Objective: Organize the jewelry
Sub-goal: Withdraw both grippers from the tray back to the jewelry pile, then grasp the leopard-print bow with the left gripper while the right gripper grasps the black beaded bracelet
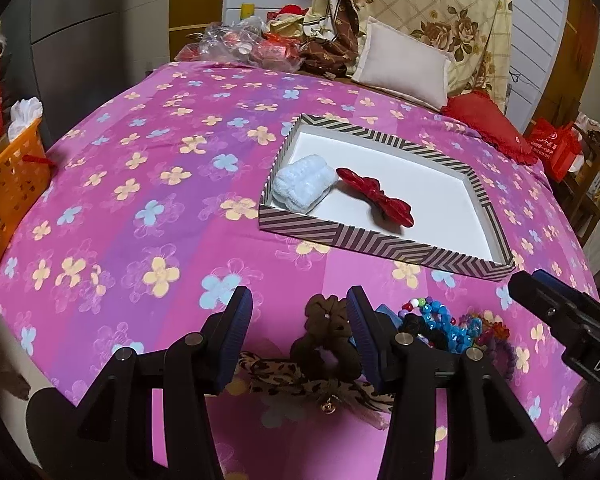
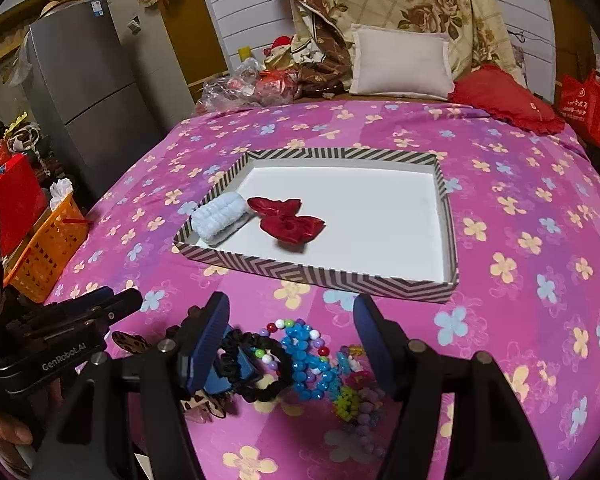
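Now your left tool [image 1: 300, 316] and right tool [image 2: 292, 330] both gape with nothing gripped, above the hair ties and beads [image 2: 312, 364] on the bed [image 2: 520, 208]. Your striped box [image 2: 324, 276] holds a red bow [image 2: 286, 218].

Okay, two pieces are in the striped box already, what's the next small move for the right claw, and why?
Probably lower the right claw onto the blue bead bracelet: its jaws stand open and empty, straddling it, while the striped box has room.
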{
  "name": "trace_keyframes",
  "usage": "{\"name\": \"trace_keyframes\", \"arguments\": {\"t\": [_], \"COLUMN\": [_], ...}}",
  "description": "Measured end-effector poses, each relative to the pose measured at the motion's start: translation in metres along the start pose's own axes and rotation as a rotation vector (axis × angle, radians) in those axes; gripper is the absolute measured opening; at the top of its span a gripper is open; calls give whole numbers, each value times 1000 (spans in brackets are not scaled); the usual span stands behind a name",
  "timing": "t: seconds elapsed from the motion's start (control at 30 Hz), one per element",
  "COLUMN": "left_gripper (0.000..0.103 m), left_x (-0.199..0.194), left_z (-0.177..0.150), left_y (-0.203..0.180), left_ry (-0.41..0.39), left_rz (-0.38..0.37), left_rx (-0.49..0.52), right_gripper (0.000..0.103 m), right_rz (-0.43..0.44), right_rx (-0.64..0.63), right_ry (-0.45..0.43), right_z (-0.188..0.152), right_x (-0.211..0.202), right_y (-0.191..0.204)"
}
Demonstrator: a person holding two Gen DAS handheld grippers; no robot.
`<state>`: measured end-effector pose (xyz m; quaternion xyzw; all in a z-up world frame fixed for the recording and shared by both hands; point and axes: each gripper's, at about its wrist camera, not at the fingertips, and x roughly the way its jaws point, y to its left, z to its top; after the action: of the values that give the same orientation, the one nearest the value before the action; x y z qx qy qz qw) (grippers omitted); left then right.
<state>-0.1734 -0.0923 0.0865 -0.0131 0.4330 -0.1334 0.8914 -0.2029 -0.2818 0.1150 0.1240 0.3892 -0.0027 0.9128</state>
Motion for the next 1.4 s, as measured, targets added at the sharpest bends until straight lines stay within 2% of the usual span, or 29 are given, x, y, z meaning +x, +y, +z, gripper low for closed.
{"name": "trace_keyframes", "arguments": {"t": [0.63, 0.9, 1.13, 1.23, 1.4], "left_gripper": [41, 41, 44, 44, 44], "left_x": [-15, -16, -11, -5, 9], "left_z": [-15, -30, -41, -47, -55], "left_y": [10, 32, 50, 54, 61], "left_ry": [8, 61, 97, 122, 162], "left_rz": [-21, -46, -78, -90, -88], "left_rx": [-10, -12, -29, -31, -47], "right_gripper": [69, 69, 69, 62, 54], "right_rz": [-37, 1, 73, 105, 109], "right_rx": [5, -5, -82, -120, -154], "right_ry": [11, 43, 102, 112, 138], "right_z": [-12, -23, -37, -42, -45], "right_x": [-9, -2, 14, 20, 35], "right_y": [-8, -5, 13, 24, 36]}}
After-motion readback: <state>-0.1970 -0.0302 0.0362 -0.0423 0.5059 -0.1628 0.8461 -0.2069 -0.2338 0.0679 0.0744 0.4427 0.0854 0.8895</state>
